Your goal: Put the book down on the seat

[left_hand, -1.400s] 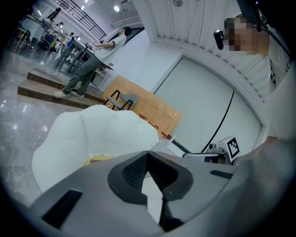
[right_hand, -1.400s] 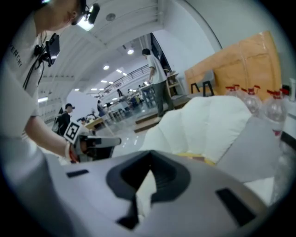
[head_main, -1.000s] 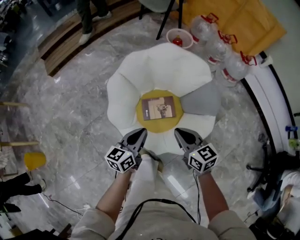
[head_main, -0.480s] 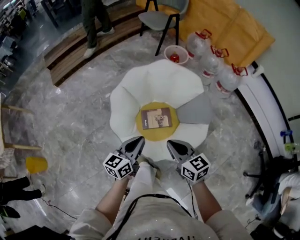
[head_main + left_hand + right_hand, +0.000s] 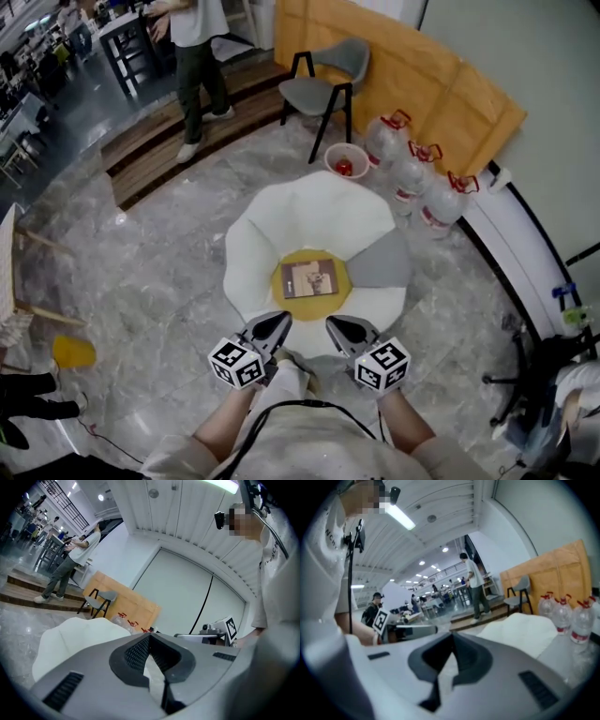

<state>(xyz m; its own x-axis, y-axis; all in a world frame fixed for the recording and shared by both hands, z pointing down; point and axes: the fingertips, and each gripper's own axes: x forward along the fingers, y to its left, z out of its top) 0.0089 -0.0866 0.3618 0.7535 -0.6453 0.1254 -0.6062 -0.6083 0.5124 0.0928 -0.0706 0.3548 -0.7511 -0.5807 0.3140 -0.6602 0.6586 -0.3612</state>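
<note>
Marble floor [image 5: 141, 272]; book [image 5: 310, 278] flat on seat [image 5: 309, 211], cover print unreadable.

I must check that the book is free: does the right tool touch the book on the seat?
Apart. The head view shows white seat between the book and the right tool.
</note>
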